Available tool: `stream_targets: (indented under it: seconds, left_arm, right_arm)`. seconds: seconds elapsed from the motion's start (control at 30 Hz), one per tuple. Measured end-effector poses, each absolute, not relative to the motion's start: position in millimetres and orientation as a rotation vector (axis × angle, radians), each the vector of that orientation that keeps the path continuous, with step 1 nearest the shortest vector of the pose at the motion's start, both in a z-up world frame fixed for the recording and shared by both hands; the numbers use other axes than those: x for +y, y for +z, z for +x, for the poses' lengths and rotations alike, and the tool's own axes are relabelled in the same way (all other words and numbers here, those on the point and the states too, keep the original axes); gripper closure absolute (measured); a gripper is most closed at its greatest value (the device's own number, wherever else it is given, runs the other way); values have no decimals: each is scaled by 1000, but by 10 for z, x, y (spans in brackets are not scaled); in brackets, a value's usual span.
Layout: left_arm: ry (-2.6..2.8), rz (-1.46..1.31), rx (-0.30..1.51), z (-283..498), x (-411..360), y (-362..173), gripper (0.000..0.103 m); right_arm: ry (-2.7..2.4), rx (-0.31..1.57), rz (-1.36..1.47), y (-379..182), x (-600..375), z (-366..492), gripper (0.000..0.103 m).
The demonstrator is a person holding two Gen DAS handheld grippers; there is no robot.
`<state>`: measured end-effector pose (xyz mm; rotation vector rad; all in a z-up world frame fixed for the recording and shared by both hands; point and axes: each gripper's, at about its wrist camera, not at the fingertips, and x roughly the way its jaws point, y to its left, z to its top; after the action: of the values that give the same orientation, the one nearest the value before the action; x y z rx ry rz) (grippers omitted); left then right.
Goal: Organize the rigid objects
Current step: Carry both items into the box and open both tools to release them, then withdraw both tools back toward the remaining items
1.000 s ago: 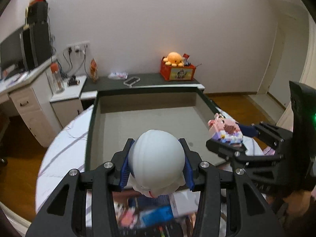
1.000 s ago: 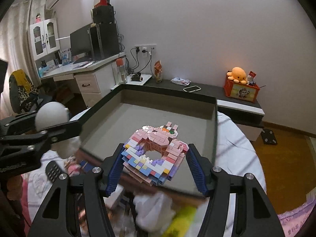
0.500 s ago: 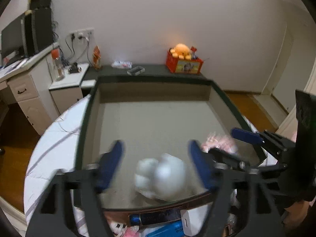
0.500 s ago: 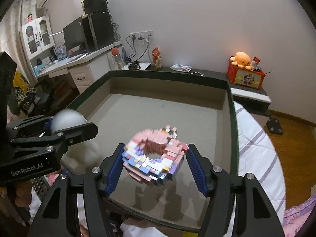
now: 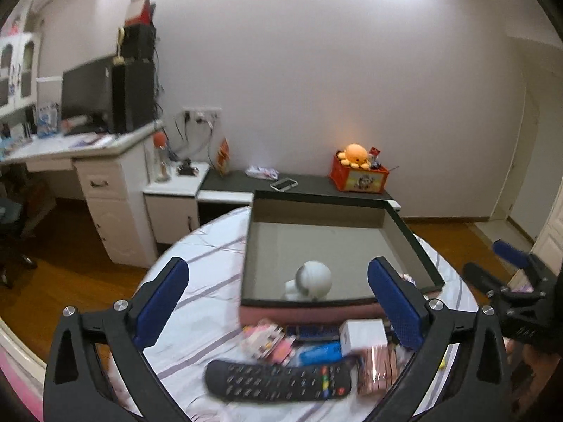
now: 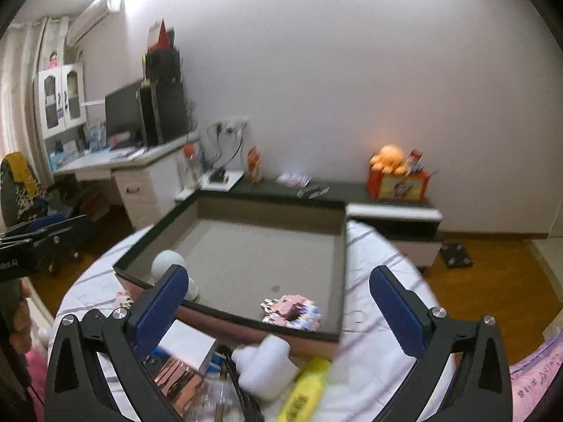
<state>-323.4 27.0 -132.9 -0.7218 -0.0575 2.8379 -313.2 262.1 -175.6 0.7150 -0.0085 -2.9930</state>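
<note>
A white round-headed figure (image 5: 313,279) lies inside the dark-rimmed box (image 5: 411,242), near its front wall. My left gripper (image 5: 277,281) hangs back above the table, its jaws opening wide with nothing between them. In the right wrist view the pink and blue brick model (image 6: 292,313) rests in the front right corner of the box (image 6: 246,320), and the white figure (image 6: 169,263) sits at its front left. My right gripper (image 6: 279,281) is also drawn back, jaws opening and empty. Each gripper shows at the edge of the other's view: the right gripper (image 5: 506,263) and the left gripper (image 6: 42,232).
In front of the box lie a black remote (image 5: 278,379), a small white carton (image 5: 364,334), a blue item (image 5: 316,353), a shiny pink pack (image 6: 176,383), a white soft thing (image 6: 267,362) and a yellow item (image 6: 306,387). A desk and low cabinet stand behind.
Both grippers let go and spread wide. The white figure and the brick model now lie in the box. Both grippers pulled back and up from it.
</note>
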Motion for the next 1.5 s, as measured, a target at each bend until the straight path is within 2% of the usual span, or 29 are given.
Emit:
stream_targets:
  seconds: [0.3,0.57,1.07,1.5]
  left_arm:
    - [2853,-656,-52,-2476,-139,-1236,0]
    - [2853,-654,-37,-2208,-247,-1179,0]
    - [2776,-723,90,-2254,34,-1357,0]
    - [2725,-885,117,-2651,177,-1748,0]
  right_arm:
    - [-3063,20,606,-1526,2649,-2339,0]
    - [-3095,-15,638,-1466,2724,-2041,0]
    - [-3095,17,715,-1620,2668,-1980,0]
    - [-3034,-2,945,-2106,2663,-2470,0]
